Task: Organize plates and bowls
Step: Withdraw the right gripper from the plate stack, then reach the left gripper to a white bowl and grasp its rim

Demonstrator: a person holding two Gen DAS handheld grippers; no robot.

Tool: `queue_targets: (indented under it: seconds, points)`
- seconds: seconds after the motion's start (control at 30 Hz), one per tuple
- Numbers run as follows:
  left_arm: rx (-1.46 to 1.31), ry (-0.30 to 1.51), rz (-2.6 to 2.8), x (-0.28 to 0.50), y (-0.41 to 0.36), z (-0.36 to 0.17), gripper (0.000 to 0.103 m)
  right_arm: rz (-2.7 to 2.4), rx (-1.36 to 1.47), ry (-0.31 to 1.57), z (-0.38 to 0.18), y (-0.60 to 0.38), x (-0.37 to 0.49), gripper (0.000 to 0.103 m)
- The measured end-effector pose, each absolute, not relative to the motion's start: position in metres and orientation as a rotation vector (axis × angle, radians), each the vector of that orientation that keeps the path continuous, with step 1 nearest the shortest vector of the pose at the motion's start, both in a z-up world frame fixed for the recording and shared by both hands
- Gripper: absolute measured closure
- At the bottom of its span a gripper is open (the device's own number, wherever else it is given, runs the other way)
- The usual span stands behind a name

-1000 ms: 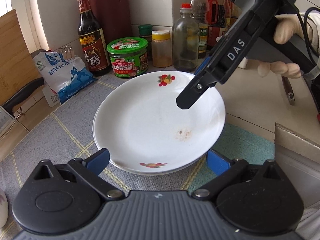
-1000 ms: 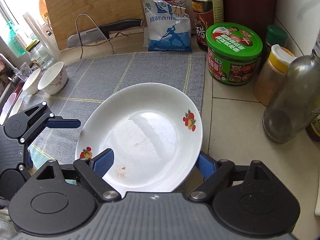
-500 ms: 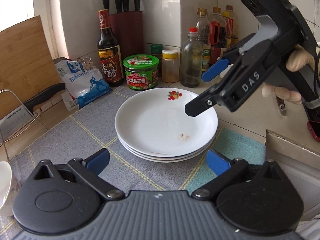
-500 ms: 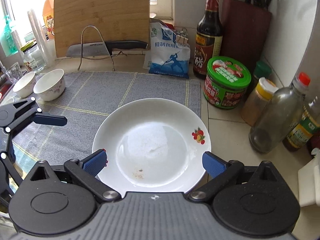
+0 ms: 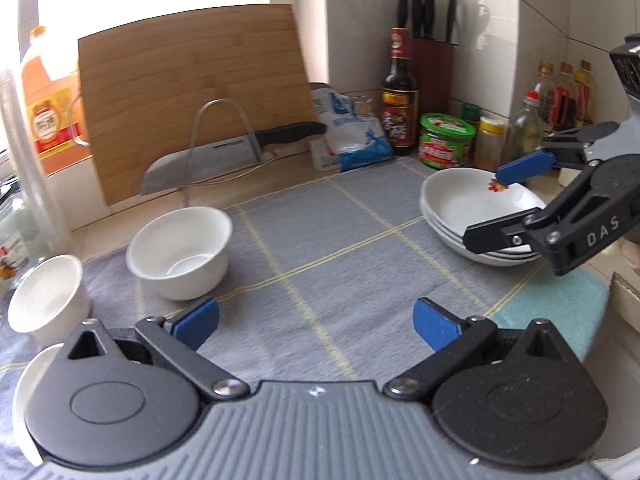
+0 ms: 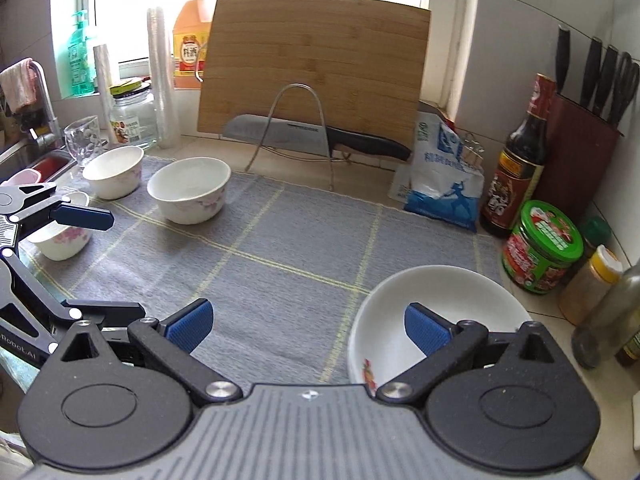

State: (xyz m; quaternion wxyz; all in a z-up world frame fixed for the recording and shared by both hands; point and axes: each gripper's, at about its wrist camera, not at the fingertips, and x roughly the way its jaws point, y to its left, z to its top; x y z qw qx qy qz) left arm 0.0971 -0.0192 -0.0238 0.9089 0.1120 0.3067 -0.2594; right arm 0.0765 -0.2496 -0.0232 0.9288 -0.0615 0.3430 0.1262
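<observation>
both hand-held grippers spread, empty; plates (image 5: 472,216) stacked at mat's right edge. next: approach bowl (image 5: 180,252) rim squarely.

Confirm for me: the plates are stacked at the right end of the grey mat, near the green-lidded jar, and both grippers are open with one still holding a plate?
Not quite. Neither gripper holds anything. In the left wrist view the stack of plates sits on the grey mat near the green-lidded jar, and the left gripper and right gripper are both open and empty.
</observation>
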Motion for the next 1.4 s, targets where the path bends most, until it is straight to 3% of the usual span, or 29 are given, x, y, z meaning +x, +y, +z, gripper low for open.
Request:
queue_targets:
  seconds: [0.67,1.2,1.4]
  points:
    - [0.130,0.660,-0.208,0.124,0.174,-0.021,0.001,0.549,-0.226,0.695,-0.034,-0.055,0.098,0.000]
    - [0.090,0.792,-0.271,0.175,0.194,-0.053,0.003,0.649,-0.291,0.726,-0.061,0.015,0.116,0.000]
    - [0.092,0.822,-0.306,0.181,0.191,-0.060,0.014,0.674,-0.324,0.724,-0.068,0.028,0.121,0.002]
